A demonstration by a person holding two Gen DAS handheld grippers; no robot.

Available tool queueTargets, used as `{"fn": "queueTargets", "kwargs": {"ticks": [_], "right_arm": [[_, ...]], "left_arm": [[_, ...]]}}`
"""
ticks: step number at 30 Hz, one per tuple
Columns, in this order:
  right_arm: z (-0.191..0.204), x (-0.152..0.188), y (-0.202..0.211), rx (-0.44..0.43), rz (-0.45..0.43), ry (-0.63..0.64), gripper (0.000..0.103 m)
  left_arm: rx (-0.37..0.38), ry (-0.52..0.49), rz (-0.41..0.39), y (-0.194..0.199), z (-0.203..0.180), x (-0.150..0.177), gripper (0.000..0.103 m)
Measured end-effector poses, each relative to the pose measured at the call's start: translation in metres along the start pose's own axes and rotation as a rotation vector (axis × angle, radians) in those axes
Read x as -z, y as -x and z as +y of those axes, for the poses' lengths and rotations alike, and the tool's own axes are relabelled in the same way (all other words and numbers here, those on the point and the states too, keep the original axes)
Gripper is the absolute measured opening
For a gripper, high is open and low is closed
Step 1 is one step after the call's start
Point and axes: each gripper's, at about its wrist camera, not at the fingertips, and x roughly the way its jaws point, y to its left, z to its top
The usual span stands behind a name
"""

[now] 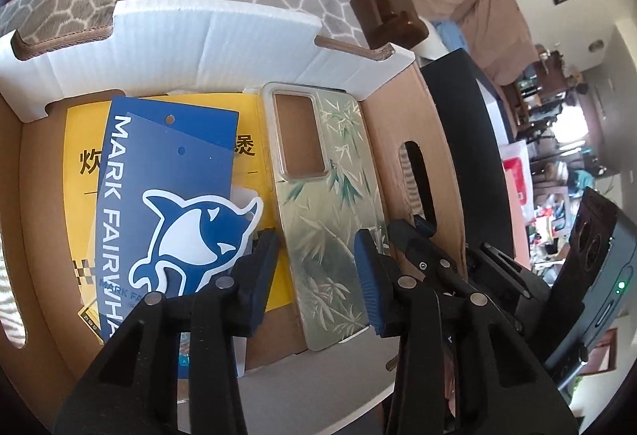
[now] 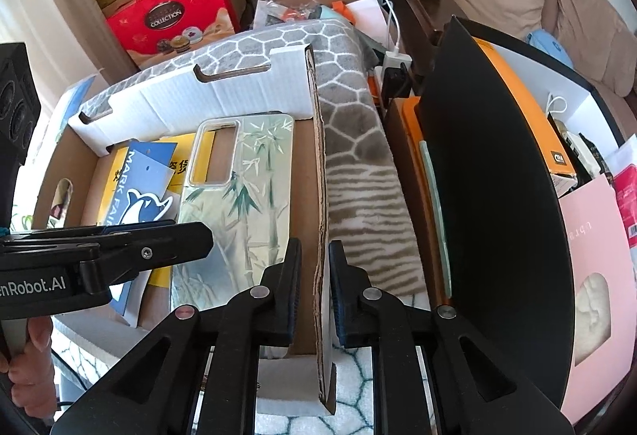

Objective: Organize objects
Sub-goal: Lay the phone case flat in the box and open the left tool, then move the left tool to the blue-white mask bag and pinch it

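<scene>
my right gripper (image 2: 312,283) clamped the brown cardboard box's wall (image 2: 320,236). my left gripper (image 1: 318,267) hung unclenched over the green bamboo-print phone case (image 1: 326,196).

Your left gripper (image 1: 318,267): black jaw frames, blue ribbed pads (image 1: 368,275), silver rivets. Your right gripper (image 2: 314,299): the same black frames, silver rivets.
</scene>
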Motion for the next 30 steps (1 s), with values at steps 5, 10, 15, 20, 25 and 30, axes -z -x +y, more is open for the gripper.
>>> {"fn": "queueTargets", "kwargs": {"ticks": [5, 10, 15, 20, 25, 30], "right_arm": [[-0.002, 0.001, -0.001, -0.012, 0.003, -0.002, 0.014], [-0.005, 0.002, -0.006, -0.019, 0.014, -0.014, 0.014], [-0.004, 0.002, -0.006, -0.019, 0.013, -0.014, 0.014], [-0.005, 0.002, -0.004, -0.022, 0.007, -0.019, 0.014], [-0.006, 0.000, -0.002, -0.022, 0.003, -0.015, 0.014], [-0.004, 0.001, -0.001, -0.015, -0.002, 0.005, 0.011]], "left_arm": [[0.027, 0.020, -0.004, 0.008, 0.006, 0.000, 0.053], [-0.026, -0.042, -0.085, 0.040, 0.000, 0.004, 0.066], [-0.070, -0.072, -0.157, 0.073, 0.001, 0.004, 0.077], [-0.100, -0.039, -0.207, 0.104, 0.017, 0.000, 0.080], [-0.173, -0.016, -0.247, 0.136, 0.045, -0.001, 0.081], [-0.276, 0.012, -0.295, 0.172, 0.081, -0.001, 0.081]]}}
